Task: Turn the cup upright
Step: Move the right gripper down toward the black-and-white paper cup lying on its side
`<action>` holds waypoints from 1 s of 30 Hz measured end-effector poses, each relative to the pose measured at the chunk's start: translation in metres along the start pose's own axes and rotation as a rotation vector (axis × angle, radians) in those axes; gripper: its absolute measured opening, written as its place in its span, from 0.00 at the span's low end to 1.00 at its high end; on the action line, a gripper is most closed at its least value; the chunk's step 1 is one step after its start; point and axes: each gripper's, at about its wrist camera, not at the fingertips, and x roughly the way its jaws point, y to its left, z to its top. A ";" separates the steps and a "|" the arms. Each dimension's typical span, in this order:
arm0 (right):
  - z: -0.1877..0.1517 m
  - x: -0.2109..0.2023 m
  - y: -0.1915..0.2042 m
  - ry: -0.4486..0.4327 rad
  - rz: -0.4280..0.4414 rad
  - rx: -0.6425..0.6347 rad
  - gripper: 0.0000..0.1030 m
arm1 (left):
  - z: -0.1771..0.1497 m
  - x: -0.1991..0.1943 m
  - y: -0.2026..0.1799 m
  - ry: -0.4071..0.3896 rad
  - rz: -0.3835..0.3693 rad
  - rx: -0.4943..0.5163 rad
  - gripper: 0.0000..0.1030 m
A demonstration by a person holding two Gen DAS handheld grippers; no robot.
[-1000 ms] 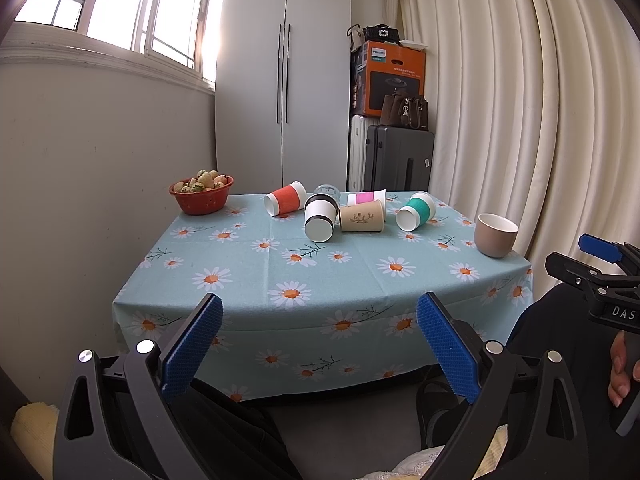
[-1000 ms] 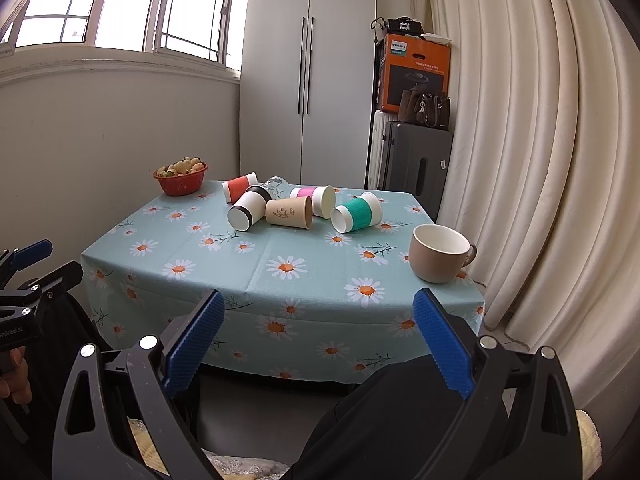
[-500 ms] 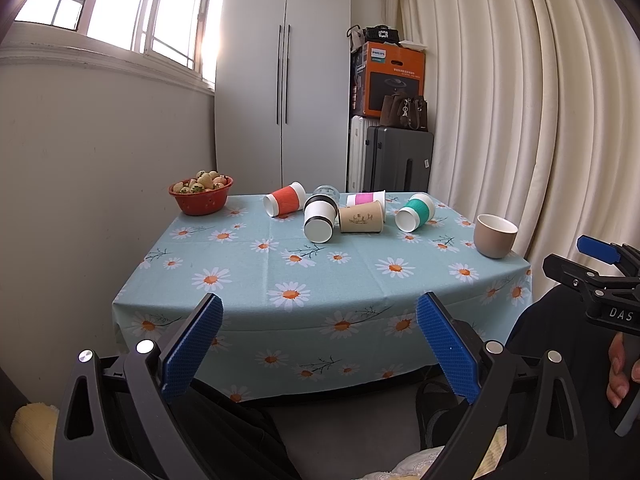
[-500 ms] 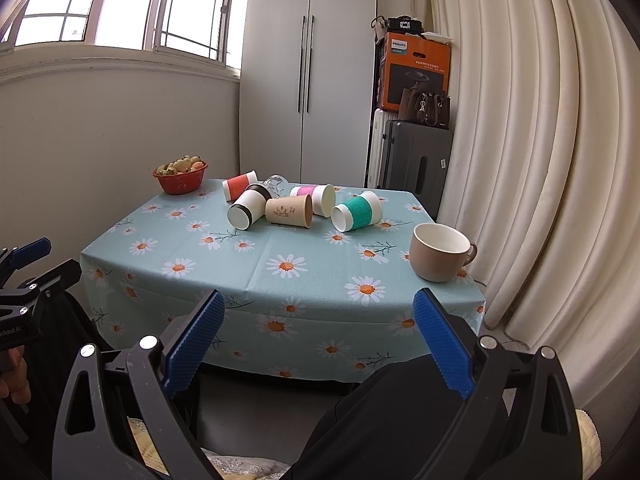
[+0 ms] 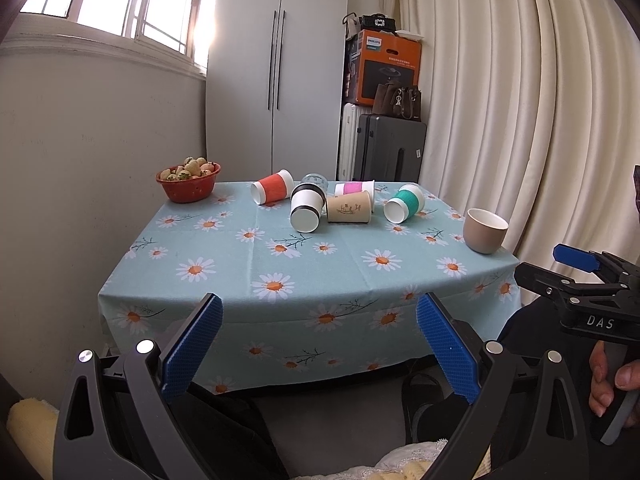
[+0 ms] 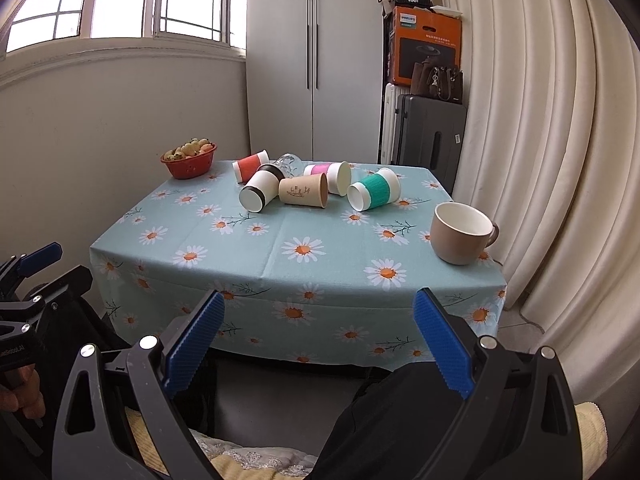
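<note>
Far ahead of both tongs, the toppled cups (image 5: pixel 348 208) lay clustered mid-table (image 5: pixel 240 280), axes roughly level. Left tongs (image 5: pixel 318 344) and right tongs (image 6: pixel 316 340) gaped empty; neither seemed clearly nearer.

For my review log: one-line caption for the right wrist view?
Open right gripper short of table; cups lie tipped, mug upright.

Glass cup (image 5: pixel 314 179) mostly hidden behind black-banded cup (image 5: pixel 306 208). Pink cup (image 5: pixel 354 188) part-hidden by kraft cup (image 5: pixel 348 208). Mug (image 5: pixel 484 230) handle hidden in left view. Kraft print unreadable.
</note>
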 end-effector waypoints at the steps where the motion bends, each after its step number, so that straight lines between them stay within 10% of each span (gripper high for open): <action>1: 0.003 0.004 0.001 0.010 -0.002 -0.007 0.91 | 0.002 0.001 0.000 0.007 -0.011 0.002 0.92; 30: 0.139 0.222 -0.028 0.294 0.289 0.089 0.91 | 0.149 0.251 0.090 0.439 -0.188 -0.217 0.92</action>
